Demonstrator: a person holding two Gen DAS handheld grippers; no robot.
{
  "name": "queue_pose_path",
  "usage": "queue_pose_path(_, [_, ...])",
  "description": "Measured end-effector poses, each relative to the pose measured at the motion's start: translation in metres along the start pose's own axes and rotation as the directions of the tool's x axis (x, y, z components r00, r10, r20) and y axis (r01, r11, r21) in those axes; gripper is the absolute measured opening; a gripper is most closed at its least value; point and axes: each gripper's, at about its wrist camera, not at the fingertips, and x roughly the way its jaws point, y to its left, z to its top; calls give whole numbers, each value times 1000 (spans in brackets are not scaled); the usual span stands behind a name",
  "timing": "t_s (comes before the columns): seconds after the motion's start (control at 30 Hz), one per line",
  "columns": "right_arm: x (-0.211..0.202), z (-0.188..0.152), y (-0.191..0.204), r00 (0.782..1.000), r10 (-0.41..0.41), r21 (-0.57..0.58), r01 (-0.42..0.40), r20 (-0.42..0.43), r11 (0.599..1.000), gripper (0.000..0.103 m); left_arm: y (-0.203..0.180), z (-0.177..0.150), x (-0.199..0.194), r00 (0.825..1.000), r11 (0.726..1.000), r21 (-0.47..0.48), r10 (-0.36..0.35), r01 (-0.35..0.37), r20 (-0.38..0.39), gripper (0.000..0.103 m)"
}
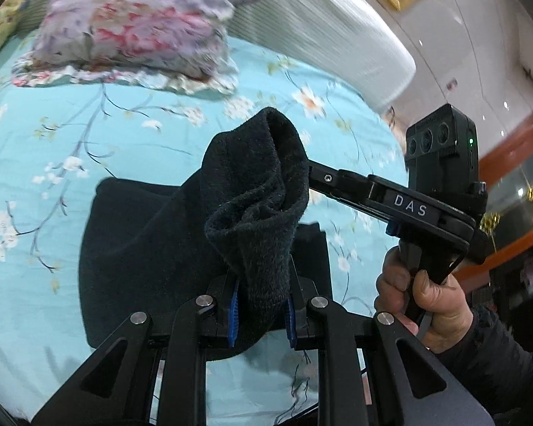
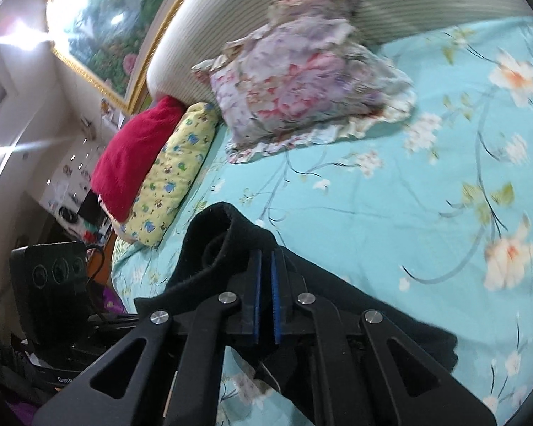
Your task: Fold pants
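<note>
I have the black pants (image 1: 181,234) lifted by one end above the blue flowered bedsheet (image 1: 53,163), while the rest of the cloth lies spread flat on the bed below. My left claw (image 1: 261,314) is clamped on a thick roll of the fleecy cloth, its blue pads (image 1: 233,316) pressed against either side, so the jaws stand only a little apart. My right claw (image 2: 265,296) comes in from the side, and its jaws are drawn nearly together; cloth bunches right at their tips, but I cannot tell whether they pinch it. I hold the end high with both claws, I judge, so it can be carried over and laid on the flat part (the flowered pillow (image 1: 135,25) sits well apart, near the headboard).
</note>
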Motion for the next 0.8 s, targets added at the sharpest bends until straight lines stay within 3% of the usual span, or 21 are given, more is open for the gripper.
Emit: queue_pose_path(0.8, [-46,-62,-60,998,-59,187,51,36,981,6,-57,-15,77,986,987,154,-8,34,-168,20])
